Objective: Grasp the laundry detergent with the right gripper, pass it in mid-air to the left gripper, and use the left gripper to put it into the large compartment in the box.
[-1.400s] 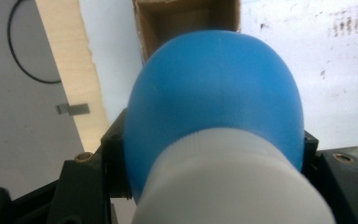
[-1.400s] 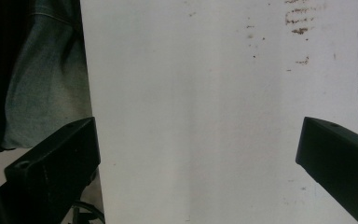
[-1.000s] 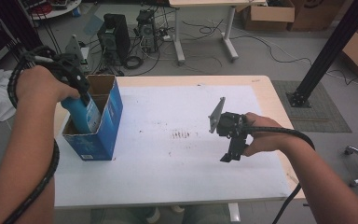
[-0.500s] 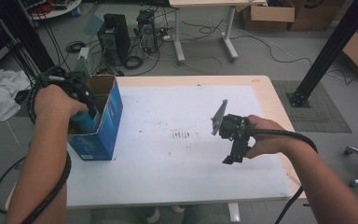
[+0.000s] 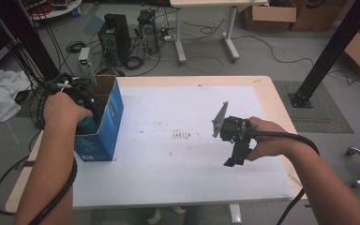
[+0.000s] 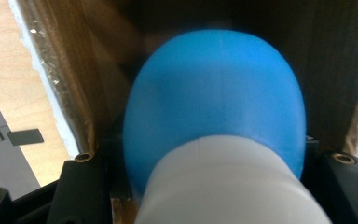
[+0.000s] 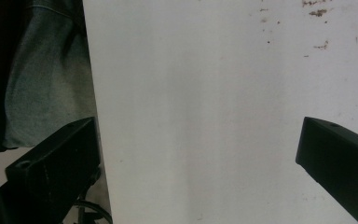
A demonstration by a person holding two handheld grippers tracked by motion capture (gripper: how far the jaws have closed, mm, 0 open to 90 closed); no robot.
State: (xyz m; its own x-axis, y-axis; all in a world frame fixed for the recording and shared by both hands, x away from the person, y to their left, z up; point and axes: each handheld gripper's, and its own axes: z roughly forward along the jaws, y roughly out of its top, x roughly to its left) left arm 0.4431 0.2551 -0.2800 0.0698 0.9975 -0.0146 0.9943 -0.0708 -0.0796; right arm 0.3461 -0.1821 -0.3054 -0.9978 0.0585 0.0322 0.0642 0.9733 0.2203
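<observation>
On the floor beyond the table I see computer towers (image 5: 115, 40), loose cables, cardboard boxes (image 5: 269, 14) by a second desk, and a white cloth (image 5: 0, 96) off to the left. A black post (image 5: 330, 51) slants down at the right. The table (image 5: 267, 101) carries a white sheet (image 5: 178, 154) with a few brown specks (image 5: 183, 136) near its middle. The blue box (image 5: 101, 129) stands open-topped at the sheet's left edge, and its cardboard walls close around my left tool.

My left hand (image 5: 63, 108) reaches down into the box from above, wrist bent, cable looping around the forearm. In the left gripper view, the left gripper (image 6: 200, 154) has its jaws set on either side of a blue and white bottle (image 6: 214, 116), the black jaws pressed against its flanks, inside the brown interior of the box.

My right hand (image 5: 269, 143) hovers over the right part of the sheet, forearm coming in from the lower right. The right gripper (image 7: 191, 154) points down toward the near edge, its jaws wide apart with nothing between them but bare white sheet.
</observation>
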